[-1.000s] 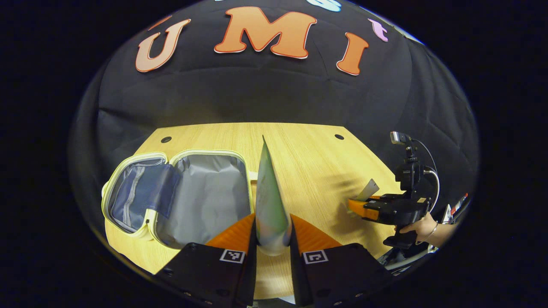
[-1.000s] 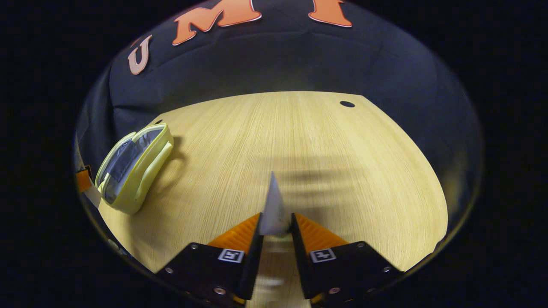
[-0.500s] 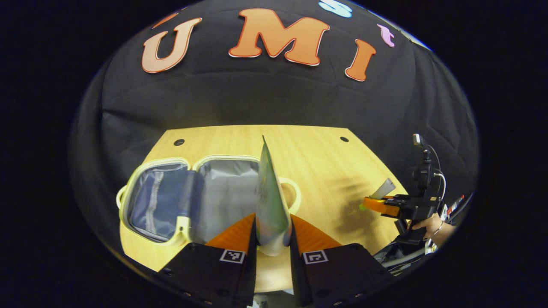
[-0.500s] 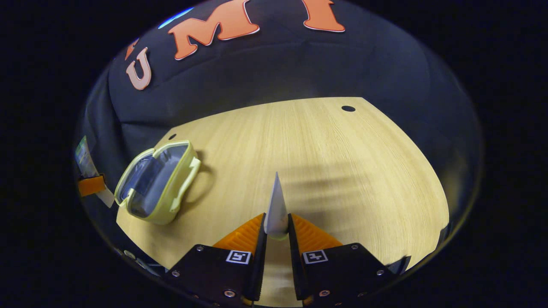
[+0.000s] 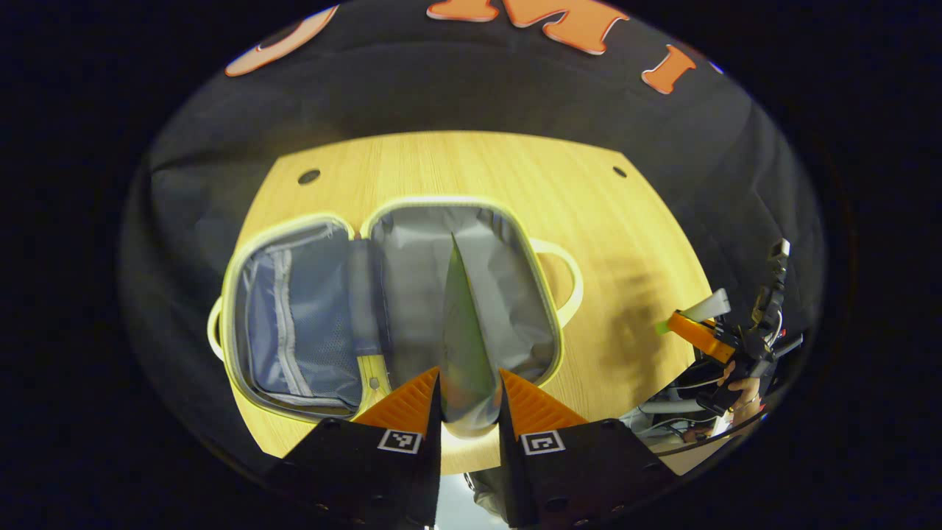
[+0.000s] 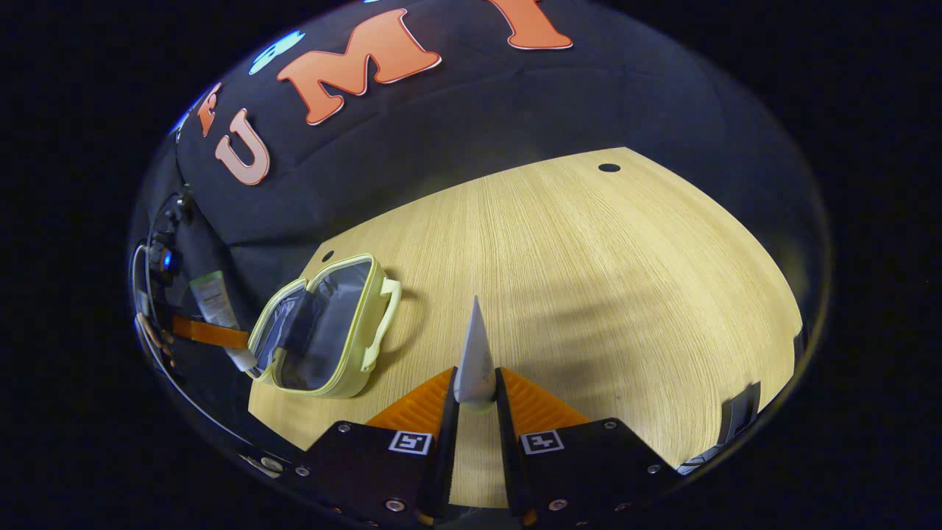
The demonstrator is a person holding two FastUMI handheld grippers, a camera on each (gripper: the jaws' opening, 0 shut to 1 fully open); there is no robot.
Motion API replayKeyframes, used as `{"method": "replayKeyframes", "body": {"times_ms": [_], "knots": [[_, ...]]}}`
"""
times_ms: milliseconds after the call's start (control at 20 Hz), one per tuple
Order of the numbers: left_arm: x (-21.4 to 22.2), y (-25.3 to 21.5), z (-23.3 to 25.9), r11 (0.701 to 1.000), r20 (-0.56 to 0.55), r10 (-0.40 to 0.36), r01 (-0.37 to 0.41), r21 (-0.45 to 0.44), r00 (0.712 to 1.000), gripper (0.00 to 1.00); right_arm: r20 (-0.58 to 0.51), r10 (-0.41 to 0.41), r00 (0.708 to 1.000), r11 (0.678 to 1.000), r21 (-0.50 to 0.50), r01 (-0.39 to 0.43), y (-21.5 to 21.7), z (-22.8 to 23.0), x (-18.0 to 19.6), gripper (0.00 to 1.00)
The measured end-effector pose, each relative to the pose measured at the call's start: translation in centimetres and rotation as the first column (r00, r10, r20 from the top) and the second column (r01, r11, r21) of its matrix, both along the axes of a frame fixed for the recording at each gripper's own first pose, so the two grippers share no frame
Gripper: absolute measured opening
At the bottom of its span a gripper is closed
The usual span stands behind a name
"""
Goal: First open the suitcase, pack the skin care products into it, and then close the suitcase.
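Two grippers each clamp a tube: the left gripper (image 5: pixel 469 386) holds its tube (image 5: pixel 462 331) above the open suitcase (image 5: pixel 390 294); the right gripper (image 6: pixel 477 386) pinches a smaller tube (image 6: pixel 475 361) over the table (image 6: pixel 589 280).

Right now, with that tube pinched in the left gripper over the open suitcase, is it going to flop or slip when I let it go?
The tube tapers to a flat crimped end, so it is probably soft-walled and light. The left gripper pinches its thick end without visible buckling. Released, it would likely fall flat onto the suitcase lining, not roll.
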State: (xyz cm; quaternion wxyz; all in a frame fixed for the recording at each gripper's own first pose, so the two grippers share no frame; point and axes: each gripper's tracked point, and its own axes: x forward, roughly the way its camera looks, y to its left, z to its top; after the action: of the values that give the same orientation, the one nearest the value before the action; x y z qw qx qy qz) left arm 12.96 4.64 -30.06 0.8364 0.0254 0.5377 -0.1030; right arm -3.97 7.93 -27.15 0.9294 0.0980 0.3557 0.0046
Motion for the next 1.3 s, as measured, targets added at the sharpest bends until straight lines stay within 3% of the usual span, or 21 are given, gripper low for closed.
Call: {"method": "replayKeyframes", "body": {"times_ms": [150,300,550,850,900,1000,1100,1150,1300], "knots": [[2.0,1.0,-4.7,0.998,-0.158,0.058,-0.057,0.007,0.986,0.35,0.011,-0.032,0.999,0.999,0.022,0.031,-0.3,0.6,-0.7,0.3],[3.3,2.0,-7.7,0.996,-0.224,0.089,-0.088,0.017,0.97,0.35,0.005,-0.066,0.998,0.997,0.034,0.066,-0.8,0.6,-1.4,0.3],[5.2,2.9,-8.9,0.995,-0.221,0.071,-0.052,0.088,0.973,0.36,-0.018,-0.08,0.997,0.997,0.014,0.081,-1.3,0.7,-2.2,0.3],[5.1,3.0,-8.8,0.996,-0.206,0.072,-0.059,0.067,0.976,0.39,-0.018,-0.07,0.997,0.998,0.004,0.07,-0.8,1.1,-1.6,0.3],[5.1,3.0,-8.9,0.996,-0.205,0.079,-0.067,0.066,0.976,0.39,-0.018,-0.065,0.998,0.998,0.007,0.066,-0.5,1.1,-1.3,0.25],[4.9,2.6,-8.2,0.998,-0.199,0.059,-0.05,0.046,0.978,0.43,-0.012,-0.058,0.998,0.998,0.023,0.058,0.5,1.4,-0.9,0.3],[4.6,1.4,-7.3,0.999,-0.19,0.032,-0.03,0.014,0.981,0.81,-0.012,-0.042,0.999,0.999,0.029,0.042,1.4,1.4,-0.6,0.25],[4.6,1.3,-6.7,1.0,-0.171,0.008,-0.004,0.025,0.985,1.0,-0.01,-0.032,0.999,0.999,0.027,0.032,1.7,1.5,-0.3,0.3],[3.9,0.9,-4.1,0.998,-0.09,-0.06,0.062,0.027,0.994,0.98,0.019,-0.002,1.0,1.0,0.009,0.002,2.3,3.4,0.6,0.3]]}}
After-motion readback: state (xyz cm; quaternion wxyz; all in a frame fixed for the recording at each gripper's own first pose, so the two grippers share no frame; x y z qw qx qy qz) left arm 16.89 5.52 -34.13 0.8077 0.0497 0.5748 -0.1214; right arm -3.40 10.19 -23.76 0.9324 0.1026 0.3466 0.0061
